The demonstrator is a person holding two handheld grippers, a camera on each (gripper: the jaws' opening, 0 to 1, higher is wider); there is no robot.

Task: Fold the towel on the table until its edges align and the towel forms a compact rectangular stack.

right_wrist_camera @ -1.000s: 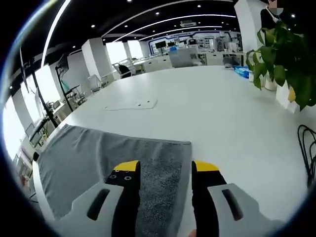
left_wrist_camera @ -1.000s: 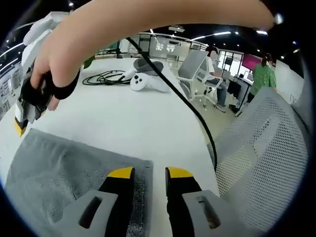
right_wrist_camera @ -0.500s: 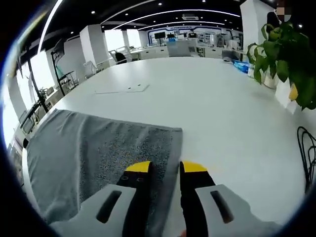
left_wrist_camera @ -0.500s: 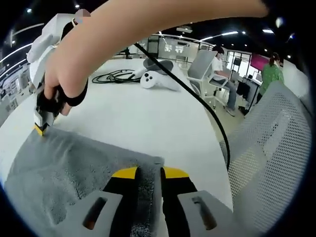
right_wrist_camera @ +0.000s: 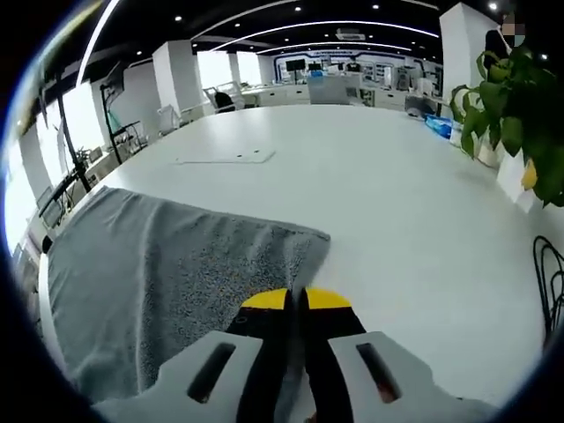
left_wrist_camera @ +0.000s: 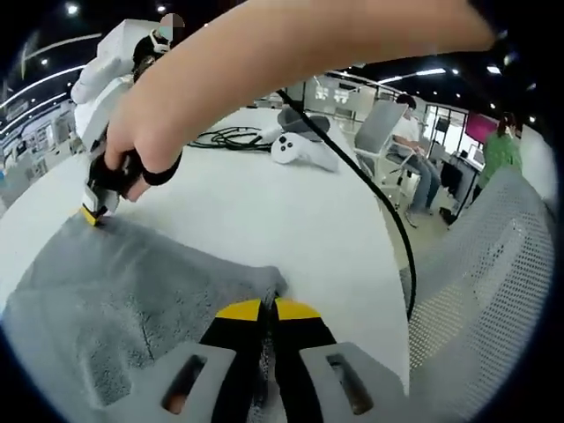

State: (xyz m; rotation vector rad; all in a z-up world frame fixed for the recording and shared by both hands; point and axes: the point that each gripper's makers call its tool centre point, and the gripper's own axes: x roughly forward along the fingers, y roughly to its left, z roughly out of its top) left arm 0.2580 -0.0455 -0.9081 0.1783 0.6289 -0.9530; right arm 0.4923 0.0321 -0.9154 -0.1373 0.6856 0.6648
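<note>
The grey towel [left_wrist_camera: 115,300] lies flat on the white table [left_wrist_camera: 256,211], and both grippers are pinched onto its near edge. In the left gripper view the left gripper [left_wrist_camera: 265,310] has its yellow-tipped jaws pressed together on a corner of the towel, where the cloth bunches into a small ridge just ahead of the tips. Across the towel in that view, the right gripper [left_wrist_camera: 91,211] comes in from the upper left, held in a person's hand [left_wrist_camera: 141,132], with its yellow tip down on the towel's far corner. In the right gripper view the right gripper [right_wrist_camera: 296,300] is likewise clamped tight on the towel [right_wrist_camera: 159,273], whose corner edge runs just beyond the jaws and whose long edge stretches away to the left toward the table's rim. Beyond the towel, the tabletop is broad and bare for a long way ahead in the right gripper view, with a flat white sheet [right_wrist_camera: 225,158] lying well apart and a potted plant [right_wrist_camera: 515,106] at the right side. In the left gripper view a coil of black cable [left_wrist_camera: 225,137] and a white controller [left_wrist_camera: 300,150] sit well past the towel, a black cord [left_wrist_camera: 370,203] trails over the table's edge, and a mesh chair [left_wrist_camera: 476,291] stands beside that edge.
</note>
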